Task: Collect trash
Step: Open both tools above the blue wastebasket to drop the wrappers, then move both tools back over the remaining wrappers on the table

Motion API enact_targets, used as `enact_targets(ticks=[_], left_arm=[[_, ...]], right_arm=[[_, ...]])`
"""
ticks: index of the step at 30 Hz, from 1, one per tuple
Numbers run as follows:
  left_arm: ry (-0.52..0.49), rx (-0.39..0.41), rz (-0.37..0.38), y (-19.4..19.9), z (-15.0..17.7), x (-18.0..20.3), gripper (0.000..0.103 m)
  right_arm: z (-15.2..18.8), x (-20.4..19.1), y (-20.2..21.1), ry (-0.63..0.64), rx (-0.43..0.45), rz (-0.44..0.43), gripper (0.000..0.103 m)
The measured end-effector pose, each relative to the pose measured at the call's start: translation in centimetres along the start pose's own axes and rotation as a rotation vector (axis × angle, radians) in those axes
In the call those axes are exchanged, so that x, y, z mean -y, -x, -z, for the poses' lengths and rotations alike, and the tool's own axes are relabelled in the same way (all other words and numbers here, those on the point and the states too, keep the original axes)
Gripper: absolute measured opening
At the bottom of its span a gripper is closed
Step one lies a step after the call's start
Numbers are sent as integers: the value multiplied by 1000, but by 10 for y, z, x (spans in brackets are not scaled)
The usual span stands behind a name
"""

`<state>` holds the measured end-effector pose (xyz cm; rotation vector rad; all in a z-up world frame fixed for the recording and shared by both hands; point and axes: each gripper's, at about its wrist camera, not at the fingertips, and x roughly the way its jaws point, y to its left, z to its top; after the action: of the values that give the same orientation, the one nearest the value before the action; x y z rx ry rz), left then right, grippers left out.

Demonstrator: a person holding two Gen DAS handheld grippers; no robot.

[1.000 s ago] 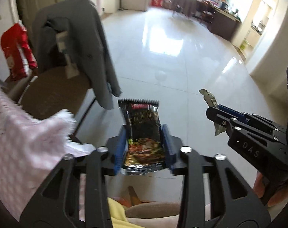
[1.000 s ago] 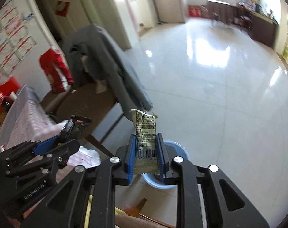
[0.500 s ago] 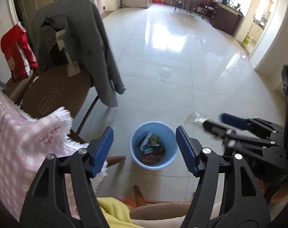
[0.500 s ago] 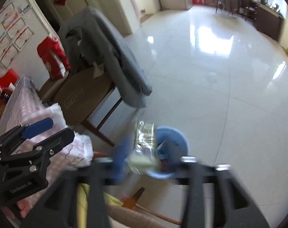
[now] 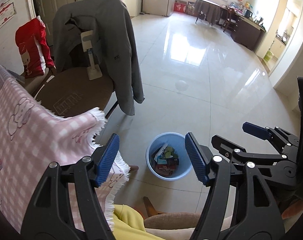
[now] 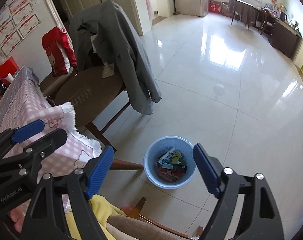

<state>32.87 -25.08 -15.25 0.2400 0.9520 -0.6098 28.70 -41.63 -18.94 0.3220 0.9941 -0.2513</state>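
Blue plastic round bin [image 5: 168, 156] sits on the tiled floor at six o'clock, wrappers [image 6: 171, 167] piled inside. Left tongs [image 5: 151, 159] and right tongs [image 6: 153, 172] hang released, empty: drop step looks finished; next, seek more trash.

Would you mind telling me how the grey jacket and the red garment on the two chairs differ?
The grey jacket is larger and plain, and drapes over the nearer chair, its hem hanging past the seat. The red garment is smaller, has white patches and a cartoon figure, and hangs on the farther chair's back. Both are draped over chair backs.
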Motion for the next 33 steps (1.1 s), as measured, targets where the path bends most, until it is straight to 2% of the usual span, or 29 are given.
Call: enact_targets(ticks=[8,15,24,33], left_arm=[[43,62,-28,31,2,-27,68],[123,129,-85,70,8,-73,68],[239,200,-196,124,33,-150,68],[370,233,-326,177,79,-236,70]], right_arm=[[-7,-37,21,53,48,-35,81],[-17,-90,35,134,90,-86,81],[-20,-187,43,286,97,-174,80],[-4,-305,52,460,93,-281,81]])
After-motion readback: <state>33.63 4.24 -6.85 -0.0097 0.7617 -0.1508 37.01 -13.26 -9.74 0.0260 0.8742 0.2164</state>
